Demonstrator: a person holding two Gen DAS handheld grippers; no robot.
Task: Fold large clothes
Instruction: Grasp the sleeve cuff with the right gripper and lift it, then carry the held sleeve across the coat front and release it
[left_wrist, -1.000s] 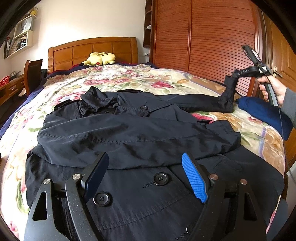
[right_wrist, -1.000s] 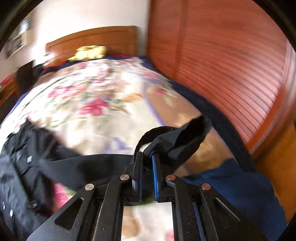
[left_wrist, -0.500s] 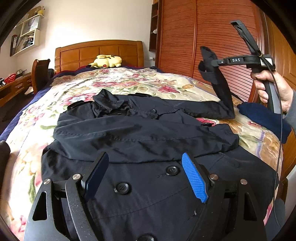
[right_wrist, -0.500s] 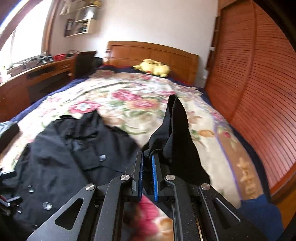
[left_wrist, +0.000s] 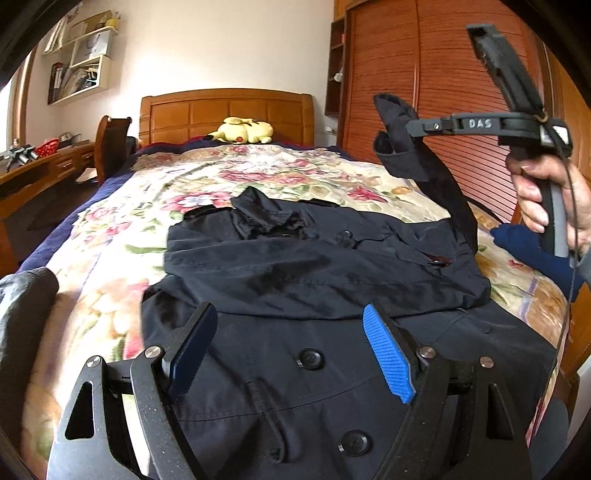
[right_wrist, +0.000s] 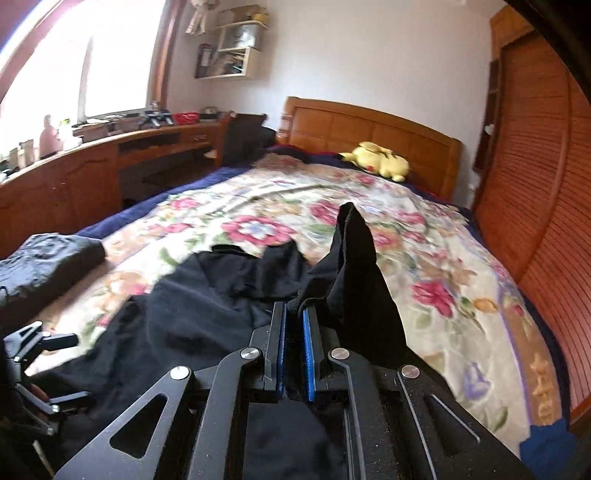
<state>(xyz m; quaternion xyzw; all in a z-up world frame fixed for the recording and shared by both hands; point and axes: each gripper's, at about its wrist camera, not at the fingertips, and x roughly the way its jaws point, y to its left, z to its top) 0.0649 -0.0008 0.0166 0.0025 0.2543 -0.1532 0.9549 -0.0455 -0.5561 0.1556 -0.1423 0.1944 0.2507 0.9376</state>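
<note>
A large dark navy coat (left_wrist: 317, 280) lies spread on the floral bedspread (left_wrist: 192, 184), one sleeve folded across its chest. My left gripper (left_wrist: 291, 332) is open and empty, just above the coat's buttoned lower front. My right gripper (right_wrist: 293, 321) is shut on the cuff of the other sleeve (right_wrist: 354, 258) and holds it up in the air above the coat's right side. The raised sleeve (left_wrist: 424, 173) and the right gripper (left_wrist: 410, 127) also show at the right of the left wrist view.
A folded dark garment (right_wrist: 40, 258) lies at the bed's left edge. A yellow plush toy (left_wrist: 242, 130) sits by the wooden headboard (left_wrist: 225, 110). A wooden wardrobe (left_wrist: 443, 74) stands on the right, a desk (right_wrist: 92, 166) on the left. A blue cloth (left_wrist: 524, 247) lies at the bed's right edge.
My right gripper has lifted the sleeve off the bed and swung it up and leftward over the coat. The left gripper stayed open and shifted slightly over the coat's lower front.
</note>
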